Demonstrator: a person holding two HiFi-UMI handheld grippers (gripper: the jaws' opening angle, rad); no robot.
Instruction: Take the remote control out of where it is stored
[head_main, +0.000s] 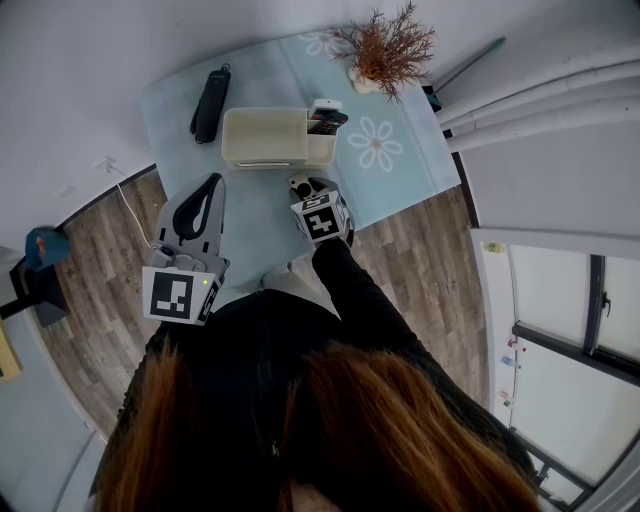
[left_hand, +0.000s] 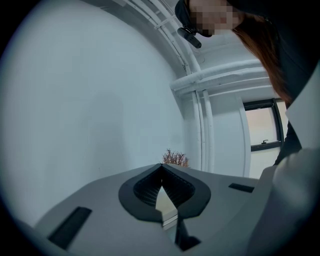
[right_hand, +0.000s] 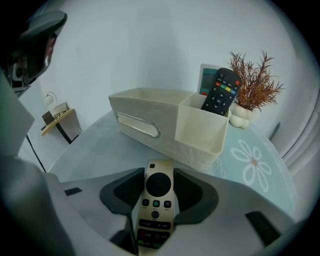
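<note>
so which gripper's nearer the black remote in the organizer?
Right. The right gripper, gripping a gold remote, is in front of the black remote; the left gripper is by the opposite end of the organizer.

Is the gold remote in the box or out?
Out: the gold remote is clamped in the right gripper, clear of the box.

Bench has a pale blue daisy cloth on it. On top: cream organizer box mid-bench, a long black gadget just left of it, potted dried plant at the far corner.
</note>
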